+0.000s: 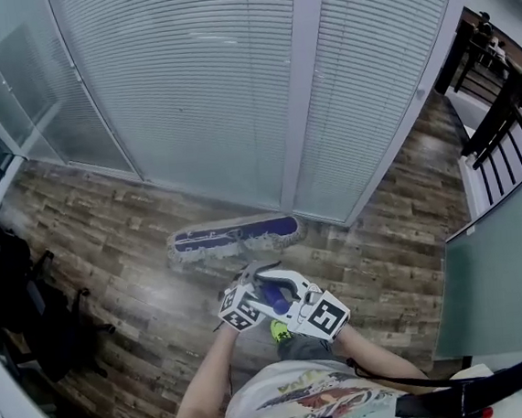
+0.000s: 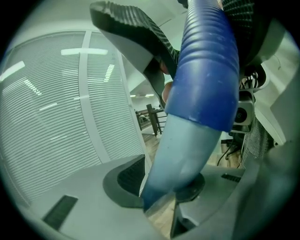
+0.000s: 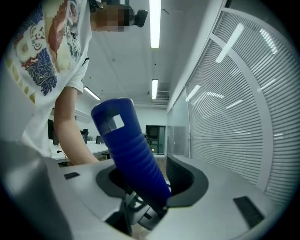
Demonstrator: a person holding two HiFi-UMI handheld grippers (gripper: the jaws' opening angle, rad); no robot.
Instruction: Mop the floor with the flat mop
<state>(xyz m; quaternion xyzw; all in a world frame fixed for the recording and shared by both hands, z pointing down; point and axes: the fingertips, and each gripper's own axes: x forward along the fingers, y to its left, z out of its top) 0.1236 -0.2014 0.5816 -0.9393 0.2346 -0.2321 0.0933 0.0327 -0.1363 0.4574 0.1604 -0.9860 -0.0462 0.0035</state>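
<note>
The flat mop is probably light and easy to swing. Its long handle (image 1: 274,296) looks stiff, and its mop head (image 1: 236,236) is soft and fringed and likely drags a little on the wooden floor (image 1: 137,261). The ribbed blue grip at the top of the handle should give a surer hold than the smooth pale shaft below it, which may slip or twist. Two holds set apart along the handle steer it best.

The mop head lies flat on the floor at the far side, close to the foot of the blinds (image 1: 204,89). The handle slopes back from it toward the person.

The left claw (image 1: 251,292) is partly closed. Its pads press on the pale shaft (image 2: 183,150) just below the blue grip (image 2: 206,70). The right claw (image 1: 298,303) stands a little wider, clamped on the ribbed blue grip (image 3: 131,150) near its end. Both claws sit close together at the near end of the handle.
</note>
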